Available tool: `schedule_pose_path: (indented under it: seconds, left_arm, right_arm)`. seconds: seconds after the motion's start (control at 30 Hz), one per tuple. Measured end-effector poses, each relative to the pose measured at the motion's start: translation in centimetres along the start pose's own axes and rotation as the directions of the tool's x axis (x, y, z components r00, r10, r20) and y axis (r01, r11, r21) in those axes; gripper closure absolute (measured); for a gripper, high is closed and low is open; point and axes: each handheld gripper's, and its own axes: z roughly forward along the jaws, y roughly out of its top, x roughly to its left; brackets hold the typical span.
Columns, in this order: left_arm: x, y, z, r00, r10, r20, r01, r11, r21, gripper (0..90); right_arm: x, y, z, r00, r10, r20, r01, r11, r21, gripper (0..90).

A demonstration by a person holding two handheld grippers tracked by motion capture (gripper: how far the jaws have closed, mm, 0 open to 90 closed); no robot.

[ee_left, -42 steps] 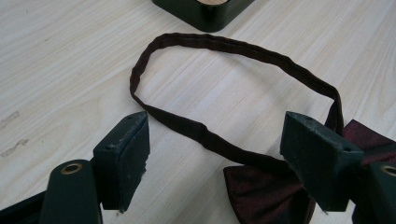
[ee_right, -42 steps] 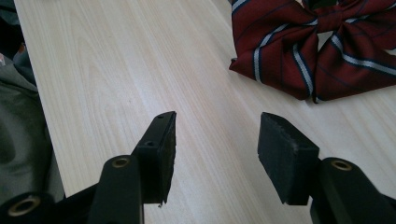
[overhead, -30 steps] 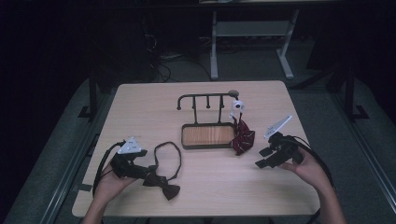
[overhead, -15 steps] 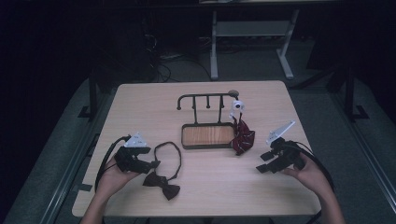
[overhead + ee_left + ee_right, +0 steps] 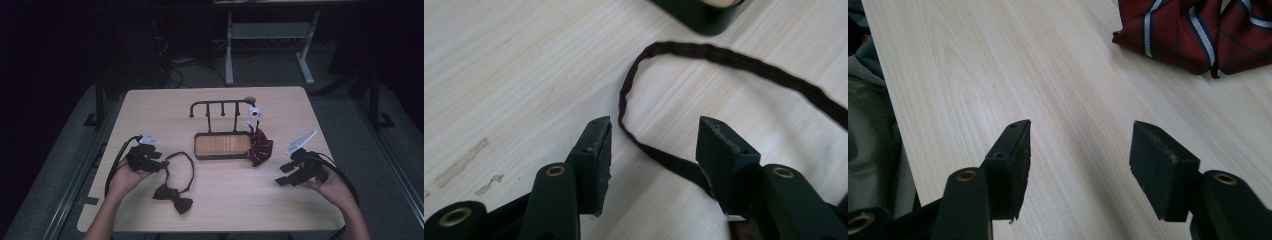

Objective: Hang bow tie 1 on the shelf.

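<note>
Jaws of the left gripper (image 5: 651,150) are closing around the bow tie's strap (image 5: 644,145) near the table's left edge — not yet pinching it; the right gripper (image 5: 1078,165) is waiting half-open, empty.

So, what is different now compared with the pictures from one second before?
The left gripper has slid away from the dark bow tie's knot toward the strap loop, and its jaws have just been closing; the strap lies between them, not yet pinched. The bow tie shifted slightly. The right gripper stayed open over bare table, and the striped red tie and the rack kept their places.
</note>
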Motion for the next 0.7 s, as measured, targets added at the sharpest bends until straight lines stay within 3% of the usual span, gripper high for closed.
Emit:
schedule_pose_path:
  seconds: [0.23,0.3,0.4,0.7]
  left_arm:
    - [0.2,0.9,0.8,1.0000,-0.003,0.004,0.003,0.9995,0.031,53.6]
    - [0.2,1.1,1.0,0.9999,-0.008,0.010,0.008,0.9998,0.017,56.0]
    - [0.4,1.5,1.4,1.0000,-0.003,0.003,0.003,0.9985,0.055,59.9]
    - [1.1,2.0,2.2,0.9997,-0.024,-0.009,0.025,0.9971,0.072,68.0]
  right_arm:
    - [0.0,0.0,-0.1,1.0000,-0.002,0.001,0.002,1.000,-0.005,41.2]
    - [0.1,0.0,-0.2,1.0000,-0.002,0.000,0.002,1.000,-0.005,41.2]
    - [0.1,0.0,-0.2,1.0000,-0.005,-0.001,0.005,1.000,-0.003,41.2]
    - [0.1,0.1,-0.3,1.0000,-0.008,0.001,0.008,1.000,-0.009,41.2]
